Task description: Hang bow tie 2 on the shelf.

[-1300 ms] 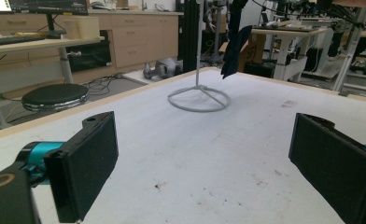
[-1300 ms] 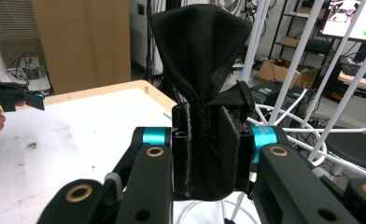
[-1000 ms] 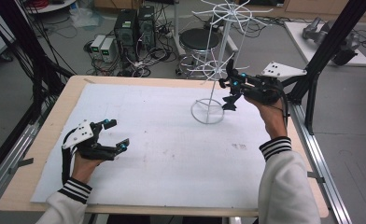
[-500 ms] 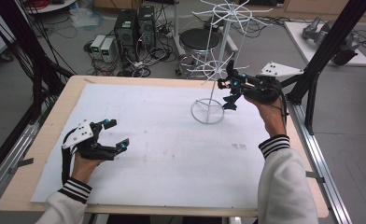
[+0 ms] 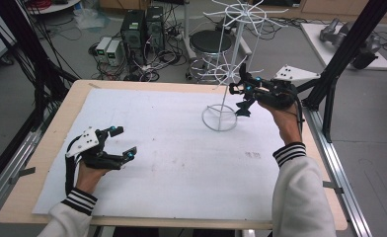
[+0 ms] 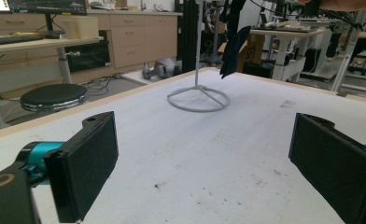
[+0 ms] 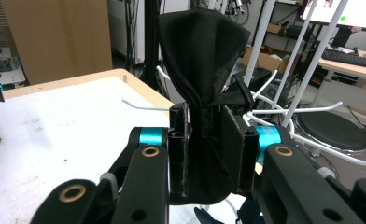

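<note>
Right tool (image 7: pixel 204 154) jaws newly looser around black cloth (image 7: pixel 202 70).

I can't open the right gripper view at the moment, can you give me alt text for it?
The right gripper has its two black jaws closed on a bunched black cloth, which fans out above the pads. Just behind it are the white wire arms of a rack, and the white table top lies at the left.
</note>
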`<state>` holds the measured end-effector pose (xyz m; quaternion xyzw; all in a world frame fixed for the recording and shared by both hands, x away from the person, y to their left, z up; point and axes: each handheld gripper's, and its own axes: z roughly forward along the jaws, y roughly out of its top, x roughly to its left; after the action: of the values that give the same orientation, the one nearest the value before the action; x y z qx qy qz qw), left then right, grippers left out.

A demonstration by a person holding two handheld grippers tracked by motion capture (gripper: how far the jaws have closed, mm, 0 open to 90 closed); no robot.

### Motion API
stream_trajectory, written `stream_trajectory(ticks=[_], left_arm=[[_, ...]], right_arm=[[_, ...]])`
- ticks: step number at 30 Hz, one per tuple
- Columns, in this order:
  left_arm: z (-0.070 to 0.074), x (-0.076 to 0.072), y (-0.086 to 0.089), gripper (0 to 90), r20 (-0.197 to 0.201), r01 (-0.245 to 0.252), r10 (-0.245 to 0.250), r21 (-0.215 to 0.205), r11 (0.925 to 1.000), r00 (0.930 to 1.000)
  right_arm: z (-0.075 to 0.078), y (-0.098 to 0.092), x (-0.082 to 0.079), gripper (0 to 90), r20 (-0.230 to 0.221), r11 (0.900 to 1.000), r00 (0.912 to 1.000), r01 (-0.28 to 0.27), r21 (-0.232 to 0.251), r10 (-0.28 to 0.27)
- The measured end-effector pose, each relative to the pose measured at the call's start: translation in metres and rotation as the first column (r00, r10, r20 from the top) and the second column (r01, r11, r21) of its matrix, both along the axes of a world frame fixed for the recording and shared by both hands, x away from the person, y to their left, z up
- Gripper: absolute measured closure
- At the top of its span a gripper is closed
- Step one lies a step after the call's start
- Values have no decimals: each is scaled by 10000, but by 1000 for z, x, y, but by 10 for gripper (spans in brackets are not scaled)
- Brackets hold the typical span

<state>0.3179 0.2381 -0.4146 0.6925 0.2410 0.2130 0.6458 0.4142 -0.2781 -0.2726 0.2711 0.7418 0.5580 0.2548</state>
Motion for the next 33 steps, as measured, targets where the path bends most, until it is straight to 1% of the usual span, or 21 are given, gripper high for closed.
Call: stream_trajectory(ticks=[2,3,5,6,8,10,12,14,20,21,24,26,27,31,32,33], left_arm=[[0,0,0,87,13,27,-27,17,10000,10000],[0,0,0,86,-5,4,-4,-6,10000,10000],[0,0,0,86,-3,16,-16,-11,10000,10000],[0,0,0,87,-4,27,-27,-28,10000,10000],[0,0,1,87,11,21,-21,-4,10000,10000],[0,0,0,87,1,29,-29,-39,10000,10000],[0,0,0,86,10,42,-42,-54,10000,10000],[0,0,0,86,28,39,-39,-50,10000,10000],[0,0,0,86,34,21,-21,-73,10000,10000],[0,0,0,87,30,26,-26,-74,10000,10000],[0,0,0,86,9,77,-77,-54,10000,10000],[0,0,0,87,9,60,-60,-73,10000,10000],[0,0,0,87,13,63,-63,-60,10000,10000],[0,0,0,86,24,52,-52,-72,10000,10000],[0,0,0,87,17,59,-59,-60,10000,10000],[1,0,0,86,38,36,-36,-16,10000,10000]], right_arm=[[0,0,1,712,37,9999,10000,92,-59,-92],[0,1,1,705,4,9999,9999,118,4,-118],[-1,1,1,688,-36,9997,9997,259,-18,-259],[-1,1,2,676,37,9997,9997,244,28,-244],[-1,2,2,646,41,9992,9992,394,11,-394],[-1,2,2,627,-68,9994,9994,340,0,-340],[-1,3,2,582,-6,9986,9986,528,-85,-528],[-1,4,2,557,-22,9986,9986,535,-18,-535],[-1,4,3,432,-91,9969,9970,771,135,-770],[-1,4,3,424,-91,9969,9972,747,229,-745],[-1,3,4,394,-22,9965,9967,809,226,-809],[-1,4,2,363,-136,9952,9956,935,277,-931],[-1,3,2,346,-126,9954,9958,908,290,-905],[0,3,1,254,-116,9945,9951,983,366,-979],[0,3,0,233,-188,9933,9942,1069,435,-1062],[1,3,0,210,-159,9926,9935,1136,420,-1130]])
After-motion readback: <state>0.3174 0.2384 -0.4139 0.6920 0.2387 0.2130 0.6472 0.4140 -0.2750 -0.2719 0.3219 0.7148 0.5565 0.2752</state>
